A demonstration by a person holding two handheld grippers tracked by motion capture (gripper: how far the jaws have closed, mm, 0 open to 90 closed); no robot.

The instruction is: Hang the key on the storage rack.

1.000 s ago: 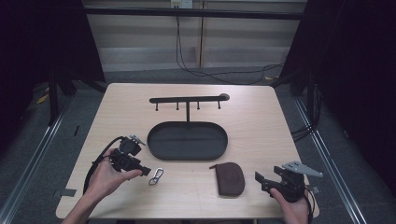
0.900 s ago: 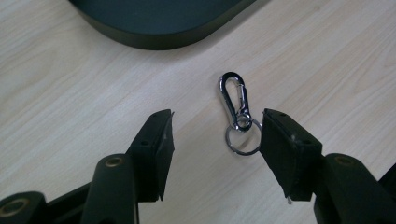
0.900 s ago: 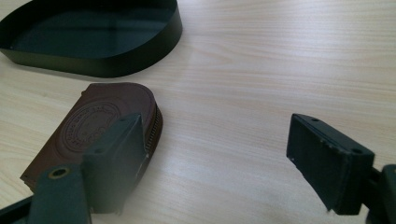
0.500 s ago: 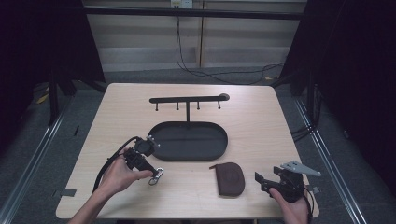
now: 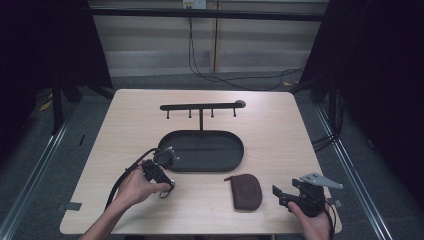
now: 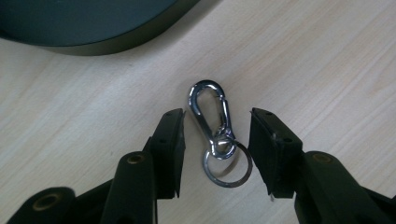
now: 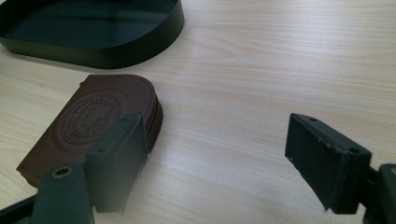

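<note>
- Keyring clip (image 6: 215, 132): chrome snap hook w/ a split ring on its end, lying flat on the wooden table (image 5: 280, 135), just in front of the black oval tray (image 5: 202, 150), near the tray's left end.
- In the left gripper view it sits right btw the two black jaws, hook end pointing away from the camera, split ring nearer. Gap on both sides, so neither pad touches it afaict.
- Left gripper (image 6: 215, 151): jaws at a medium gap, a bit wider than the clip, not clamped on anything. In the high view the left gripper (image 5: 167, 186) is tipped down at the table w/ the person's left hand (image 5: 136, 187) wrapped round it, cable looping off to the left.
- From the high view the clip itself is mostly covered by the gripper, just a glint at the tips.
- Right gripper (image 7: 219, 158): jaws spread wide, nothing btw them, just bare wood. Held low near the table's front right corner, well apart from the clip.
- Brown leather pouch (image 7: 95, 126) w/ a round embossed stamp lies flat just beside the right gripper's left jaw in its own view; can't tell if it's touching.
- Black hook rack (image 5: 201, 107) stands behind the tray.
</note>
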